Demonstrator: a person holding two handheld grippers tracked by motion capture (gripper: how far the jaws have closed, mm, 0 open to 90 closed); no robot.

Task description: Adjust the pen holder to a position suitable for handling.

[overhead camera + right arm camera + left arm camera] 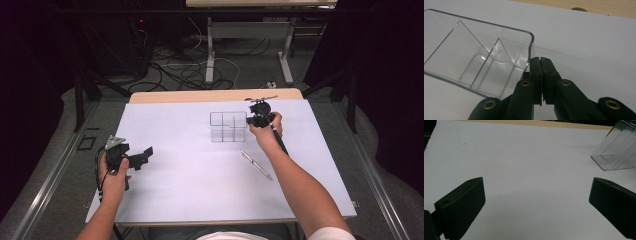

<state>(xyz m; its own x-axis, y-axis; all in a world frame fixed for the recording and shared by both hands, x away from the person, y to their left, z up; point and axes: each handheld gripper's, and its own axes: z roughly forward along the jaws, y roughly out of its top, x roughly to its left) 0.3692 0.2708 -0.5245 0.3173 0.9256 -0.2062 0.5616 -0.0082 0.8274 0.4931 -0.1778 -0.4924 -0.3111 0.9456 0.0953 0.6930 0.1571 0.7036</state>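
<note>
Both tongs are in play over a wide white-covered table (190, 190) with a pale wood edge along its far side. Left tongs (142, 156) hover at the near left with their black jaws spread wide and nothing between them; in the left gripper view they frame bare white surface. Right tongs (541, 65) sit at the far right, and in the right gripper view their jaws are pressed together on the near corner wall of a clear plastic organiser box with inner dividers (481, 57). The wall itself is too thin and transparent to trace between the pads, but the box rim runs straight into them, so I judge it pinched there.

That box (228, 126) stands just right of the table's middle, toward the far side, upright on its base, touching the right tongs. It looks light and stiff, thin-walled and glossy, so likely slippery under hard pads and prone to tipping or skating if pushed rather than lifted. A grip on the upper rim near a corner, where two walls brace each other, seems the soundest hold; squeezing mid-wall could flex or crack it.

Nearer the person, right of centre and apart from the box, lies a slim silver pen (256, 164), slanted with its far end pointing left. It would roll easily and is best taken across its barrel at the middle.
</note>
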